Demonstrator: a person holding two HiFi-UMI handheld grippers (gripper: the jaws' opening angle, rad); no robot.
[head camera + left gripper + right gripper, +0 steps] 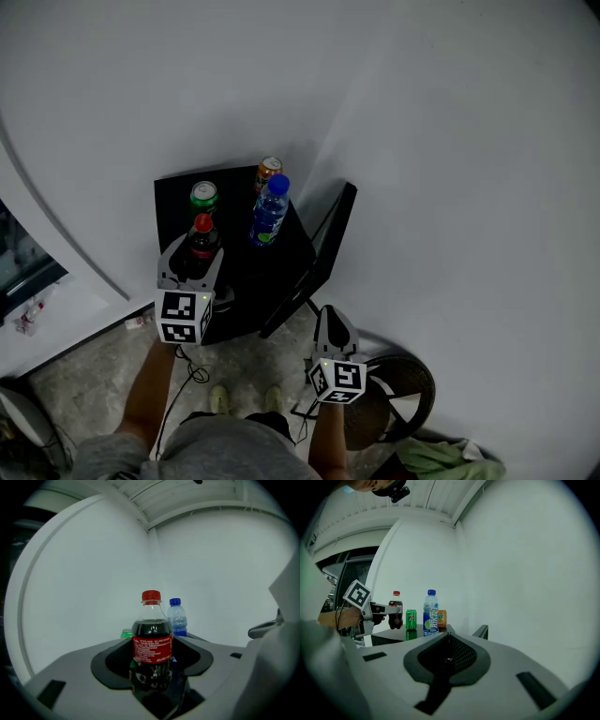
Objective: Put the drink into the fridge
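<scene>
Dark cola bottle (151, 641), red cap, upright, in left gripper (199, 257), apparently over table (267, 277)

On the table (246, 281), the 7-Up can (203, 195) sits behind the cola bottle (203, 236) in my left gripper (200, 255). The sports-drink bottle (270, 211) stands to their right, with a second can (268, 171) behind it. My right gripper (331, 319) is off the table's right edge.

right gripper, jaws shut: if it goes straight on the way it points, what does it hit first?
Most likely the open black door of the fridge, ajar just ahead of the right gripper. The blue bottle stands further on, atop the fridge. Depth is unclear.
</scene>
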